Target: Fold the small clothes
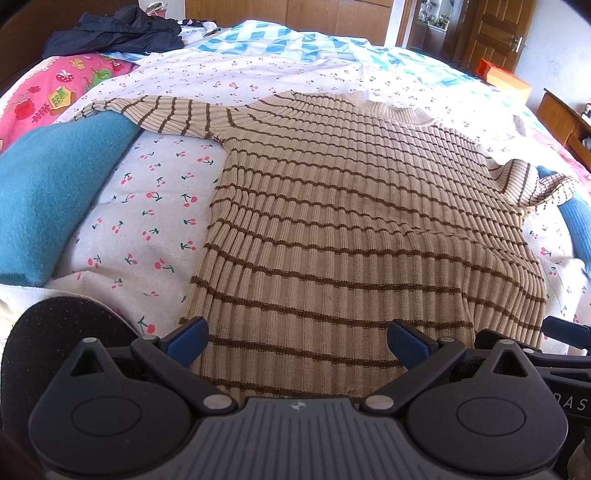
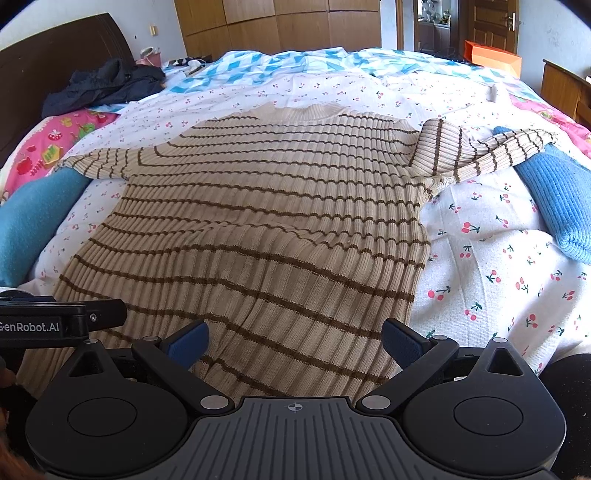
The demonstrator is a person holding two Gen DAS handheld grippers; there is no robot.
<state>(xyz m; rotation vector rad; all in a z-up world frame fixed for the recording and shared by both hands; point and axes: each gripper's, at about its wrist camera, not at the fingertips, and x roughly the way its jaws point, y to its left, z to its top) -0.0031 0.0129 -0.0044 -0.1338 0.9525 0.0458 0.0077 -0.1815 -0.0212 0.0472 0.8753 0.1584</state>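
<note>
the striped sweater [image 1: 354, 229] lies spread flat, front up, on a bed whose top cover is a white cherry-print sheet [image 1: 155, 221], its hem toward the cameras and its ribbed collar [image 1: 391, 107] pointing toward the far side of the room. it is beige rib knit with thin brown stripes. in the left wrist view one sleeve [image 1: 147, 114] stretches out straight to the left, its cuff end resting on a teal folded fleece [image 1: 48, 199]; the other sleeve [image 2: 480, 155] is bunched and buckled near the shoulder, and its end lies against a blue knit garment [image 2: 554, 203] at the right edge of the bed. a pink cartoon-print blanket [image 1: 44, 96] shows along the left side, a blue and white diamond-pattern quilt [image 2: 280, 66] covers the far part of the bed, and a dark jacket [image 1: 114, 33] is heaped by the dark headboard [image 2: 55, 62]. behind the bed stand wooden wardrobe doors [image 2: 277, 22], a brown room door [image 1: 498, 33], an orange box [image 2: 493, 57] and a wooden cabinet [image 2: 565, 92] at the right wall. the left gripper [image 1: 295, 341] hovers over the left part of the sweater's hem, blue-padded fingers spread wide and holding nothing. the right gripper [image 2: 295, 341] hovers over the hem's right part, near the sweater's side edge, fingers likewise spread apart and empty. the two tools are just beside each other, each one's black body showing at the edge of the other's view.
</note>
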